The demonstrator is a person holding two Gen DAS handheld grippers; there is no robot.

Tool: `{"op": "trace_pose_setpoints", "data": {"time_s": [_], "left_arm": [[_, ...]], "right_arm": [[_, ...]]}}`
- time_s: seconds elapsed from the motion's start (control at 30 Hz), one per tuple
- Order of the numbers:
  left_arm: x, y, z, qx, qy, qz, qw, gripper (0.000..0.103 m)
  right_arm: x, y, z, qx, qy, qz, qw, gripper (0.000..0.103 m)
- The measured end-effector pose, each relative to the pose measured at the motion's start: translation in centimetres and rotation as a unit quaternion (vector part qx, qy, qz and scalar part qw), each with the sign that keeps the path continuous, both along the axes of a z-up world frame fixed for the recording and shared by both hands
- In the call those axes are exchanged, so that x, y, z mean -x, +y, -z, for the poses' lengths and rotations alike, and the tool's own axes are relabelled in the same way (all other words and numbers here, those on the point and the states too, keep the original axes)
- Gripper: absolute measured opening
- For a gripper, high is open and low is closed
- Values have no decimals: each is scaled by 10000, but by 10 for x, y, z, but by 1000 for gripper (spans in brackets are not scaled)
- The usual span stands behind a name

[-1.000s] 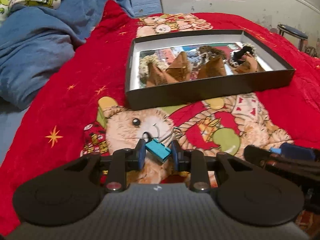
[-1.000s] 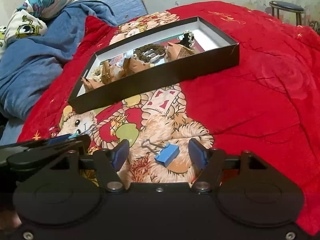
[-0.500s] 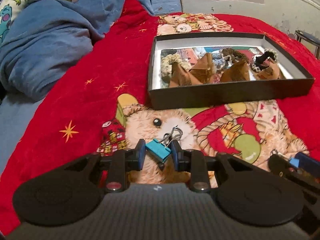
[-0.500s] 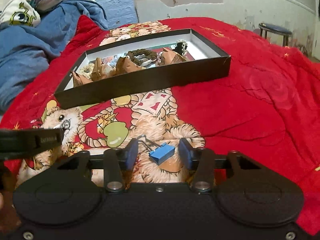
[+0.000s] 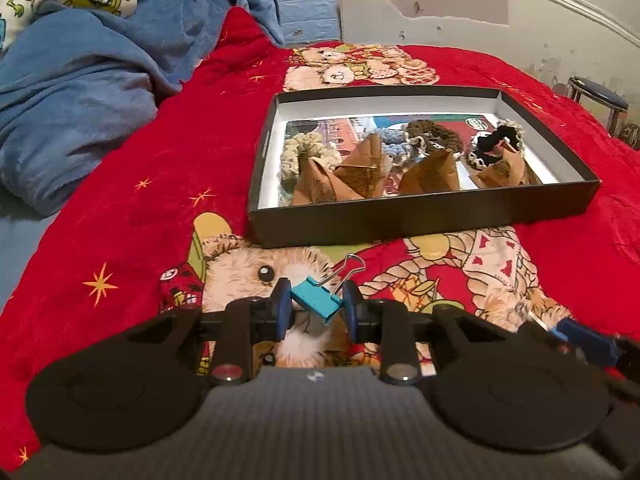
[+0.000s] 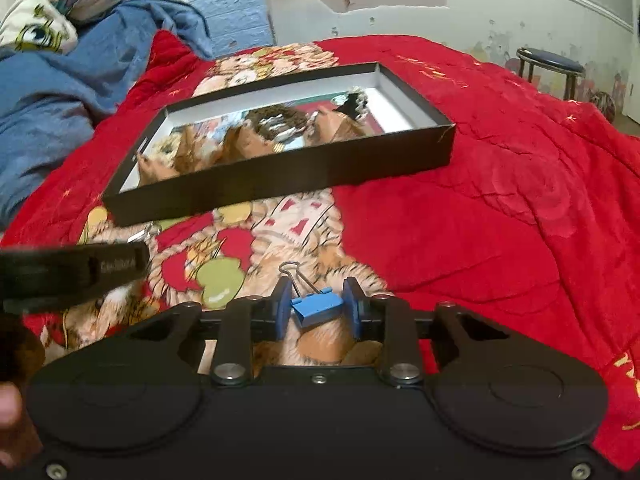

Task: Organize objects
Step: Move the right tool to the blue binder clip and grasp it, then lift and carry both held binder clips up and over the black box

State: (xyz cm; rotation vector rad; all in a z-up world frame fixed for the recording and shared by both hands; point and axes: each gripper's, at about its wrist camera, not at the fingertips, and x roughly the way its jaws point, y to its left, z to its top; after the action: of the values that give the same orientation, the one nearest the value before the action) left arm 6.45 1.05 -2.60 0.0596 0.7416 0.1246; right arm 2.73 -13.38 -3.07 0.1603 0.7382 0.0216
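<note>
Left wrist view: the left gripper [image 5: 316, 308] is clenched on a teal binder clip [image 5: 316, 305], held tilted just above the red bear-print blanket [image 5: 132, 200], short of the near wall of the black box [image 5: 420, 220]. Open blanket lies between the fingers and that wall, and more stretches left toward the rumpled blue bedding [image 5: 80, 92]. Inside the box are four folded brown paper pieces [image 5: 360, 168] and several crocheted scrunchies [image 5: 434, 136], lying on a printed sheet whose writing is too small to read. Right wrist view: the right gripper [image 6: 316, 308] grasps a second, darker blue binder clip [image 6: 318, 309], its wire handles pointing up and left. A wide stretch of bare red blanket opens to its right. The left tool's finger crosses the left edge; its white lettering is blurred. A round stool [image 6: 550, 68] stands by the far wall.
</note>
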Motion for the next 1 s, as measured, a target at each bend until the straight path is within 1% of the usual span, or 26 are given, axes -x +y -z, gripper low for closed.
{"op": "trace_pose_setpoints", "data": {"time_s": [0.07,0.17,0.27,0.37,0.5,0.63,0.7,0.8,0.9,1.0], "left_arm": [[-2,-1,1,25,30,25,10000,31],[-5,-6,4,-68,97,62,9999,31],[-6,-7,8,-35,174,88,9998,31],[-7,-7,8,62,209,121,9997,31],[-5,-8,7,127,152,202,9996,31],[-5,-7,4,235,46,224,9995,31],[-6,-5,2,340,16,225,9992,31],[-6,-2,1,487,-36,223,9986,31],[-6,1,-2,659,-160,232,9974,31],[-5,3,-6,777,-327,305,9960,31]], "right_arm": [[-5,-6,-2,-78,12,74,9999,27],[-11,-12,-5,-212,79,130,9997,27],[-13,-13,-8,-196,18,89,9998,27],[-12,-9,-15,-125,-224,-49,9997,27],[-7,-10,-28,-371,-736,-268,9962,27],[-8,-10,-40,-385,-1108,-400,9923,27],[-13,-11,-42,-452,-1123,-408,9918,27],[-19,-15,-40,-599,-1014,-363,9924,27],[-25,-22,-37,-857,-900,-347,9916,27],[-28,-24,-37,-989,-928,-395,9900,27]]}}
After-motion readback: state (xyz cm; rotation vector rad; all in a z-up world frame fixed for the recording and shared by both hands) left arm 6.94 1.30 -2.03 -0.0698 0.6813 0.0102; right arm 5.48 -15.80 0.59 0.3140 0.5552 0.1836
